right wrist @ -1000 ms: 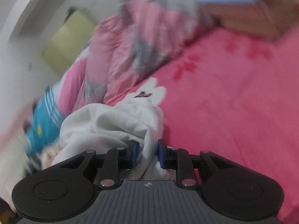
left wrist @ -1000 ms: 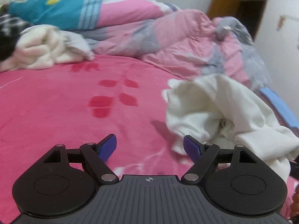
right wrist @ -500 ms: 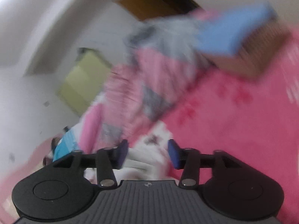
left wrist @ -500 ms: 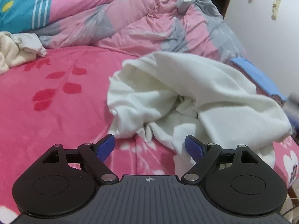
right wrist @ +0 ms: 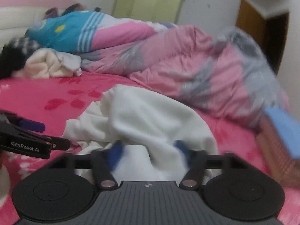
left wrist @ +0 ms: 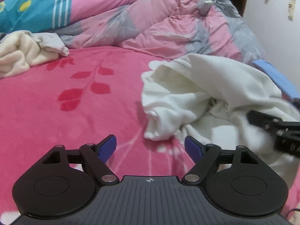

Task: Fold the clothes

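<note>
1. The bed (left wrist: 56,112), under a pink leaf-print blanket, carries everything; a wide soft surface with a bare stretch at left gives room to lay a garment out.
2. A pink-and-grey quilt (left wrist: 159,24) is bunched along the far side, probably pushed back to leave that room.
3. The white fleece garment (left wrist: 215,86) lies crumpled on the right half of the bed, near the quilt. It is heaped, not flat, so no clear long axis or heading shows; one rolled end hangs toward the near left.
4. A cream garment pile (left wrist: 20,54) sits at the far left, well apart from the white one.
5. The left tool (left wrist: 150,148) hovers low over the blanket just near-left of the white garment, its jaws spread wide and holding nothing, seemingly lined up with the rolled end.
6. The right tool (right wrist: 148,152) sits at the garment's near right edge, jaws apart, with white cloth bulging between them; motion blur hides whether the pads touch it.
</note>
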The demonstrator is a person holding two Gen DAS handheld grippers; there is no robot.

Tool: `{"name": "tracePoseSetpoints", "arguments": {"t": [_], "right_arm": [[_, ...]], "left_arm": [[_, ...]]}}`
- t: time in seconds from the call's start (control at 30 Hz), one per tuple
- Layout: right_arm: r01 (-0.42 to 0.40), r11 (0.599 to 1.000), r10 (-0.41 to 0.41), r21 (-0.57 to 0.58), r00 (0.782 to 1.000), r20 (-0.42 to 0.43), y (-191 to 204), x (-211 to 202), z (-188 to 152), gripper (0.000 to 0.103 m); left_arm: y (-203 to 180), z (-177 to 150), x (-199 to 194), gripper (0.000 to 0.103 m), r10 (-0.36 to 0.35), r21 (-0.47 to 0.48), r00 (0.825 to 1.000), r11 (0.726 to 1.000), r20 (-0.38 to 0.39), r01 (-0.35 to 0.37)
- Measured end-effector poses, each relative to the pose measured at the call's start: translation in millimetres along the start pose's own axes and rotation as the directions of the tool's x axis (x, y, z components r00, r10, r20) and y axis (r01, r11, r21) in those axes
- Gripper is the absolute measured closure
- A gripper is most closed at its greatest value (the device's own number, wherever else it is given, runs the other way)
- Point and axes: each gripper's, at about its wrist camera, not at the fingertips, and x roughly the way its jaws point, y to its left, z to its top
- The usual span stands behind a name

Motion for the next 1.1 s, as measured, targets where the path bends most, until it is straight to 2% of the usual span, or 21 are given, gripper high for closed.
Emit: {"name": "tracePoseSetpoints", "arguments": {"t": [0.03, 0.07, 0.23, 0.4, 0.5, 0.6, 0.73, 0.8, 0.83, 0.93, 0.97, 1.03, 1.07, 1.1], "right_arm": [[-0.016, 0.998, 0.015, 0.068, 1.000, 0.011, -13.1, -5.9, -1.0, 0.072], [-0.014, 0.991, 0.011, 0.133, 1.000, 0.025, -30.8, -10.4, -0.3, 0.076], [0.021, 0.920, -0.047, 0.392, 0.997, 0.055, -115.7, -16.1, -8.9, 0.077], [0.031, 0.788, -0.039, 0.615, 0.999, 0.000, -186.1, 10.5, -43.8, 0.077], [0.062, 0.706, -0.005, 0.705, 0.997, -0.082, -210.7, 44.9, -77.5, 0.077], [0.042, 0.677, 0.011, 0.734, 0.998, -0.066, -223.0, 37.1, -85.5, 0.075], [0.014, 0.639, 0.029, 0.769, 0.999, -0.043, -239.4, 25.9, -95.5, 0.064], [-0.001, 0.665, -0.014, 0.747, 1.000, 0.013, -242.3, -3.9, -86.4, 0.061], [-0.008, 0.679, -0.033, 0.734, 0.999, 0.041, -243.3, -18.3, -81.9, 0.056], [-0.066, 0.739, -0.015, 0.670, 0.993, 0.114, -228.1, -42.3, -70.6, 0.040], [-0.084, 0.758, -0.008, 0.647, 0.990, 0.138, -223.0, -50.2, -66.8, 0.035], [-0.119, 0.793, 0.008, 0.598, 0.983, 0.184, -212.8, -66.2, -59.3, 0.032], [-0.134, 0.810, 0.018, 0.572, 0.979, 0.204, -207.6, -73.2, -55.6, 0.031], [-0.130, 0.832, 0.034, 0.539, 0.982, 0.184, -200.4, -67.3, -52.7, 0.031]], "left_arm": [[0.2, 1.2, 3.3, 0.028, 0.002, 0.001, 1.000, 1.000, 0.004, -0.002], [0.0, 2.6, 7.2, 0.029, 0.000, 0.003, 1.000, 1.000, 0.004, 0.000], [-6.6, 10.5, 22.8, 0.031, -0.022, 0.023, 1.000, 0.999, 0.000, 0.022], [-19.6, 14.0, 30.0, 0.031, -0.042, 0.082, 0.999, 0.996, 0.012, 0.040], [-26.4, 14.9, 36.3, 0.031, -0.049, 0.110, 0.999, 0.993, 0.013, 0.047], [-32.8, 15.5, 37.4, 0.032, -0.048, 0.146, 0.998, 0.988, 0.027, 0.044], [-39.6, 16.8, 32.7, 0.033, -0.051, 0.215, 0.996, 0.976, 0.068, 0.035], [-44.4, 17.8, 30.4, 0.033, -0.059, 0.264, 0.994, 0.964, 0.093, 0.032], [-47.5, 18.0, 29.7, 0.033, -0.065, 0.293, 0.992, 0.956, 0.106, 0.031], [-60.7, 16.4, 32.9, 0.035, -0.092, 0.384, 0.988, 0.923, 0.125, 0.037], [-64.7, 15.6, 35.8, 0.038, -0.095, 0.404, 0.988, 0.914, 0.123, 0.037], [-71.5, 14.4, 41.6, 0.050, -0.098, 0.435, 0.988, 0.900, 0.118, 0.037], [-72.7, 15.8, 44.0, 0.053, -0.094, 0.430, 0.989, 0.902, 0.118, 0.035], [-73.0, 18.1, 46.0, 0.063, -0.089, 0.417, 0.989, 0.908, 0.120, 0.031]]}}
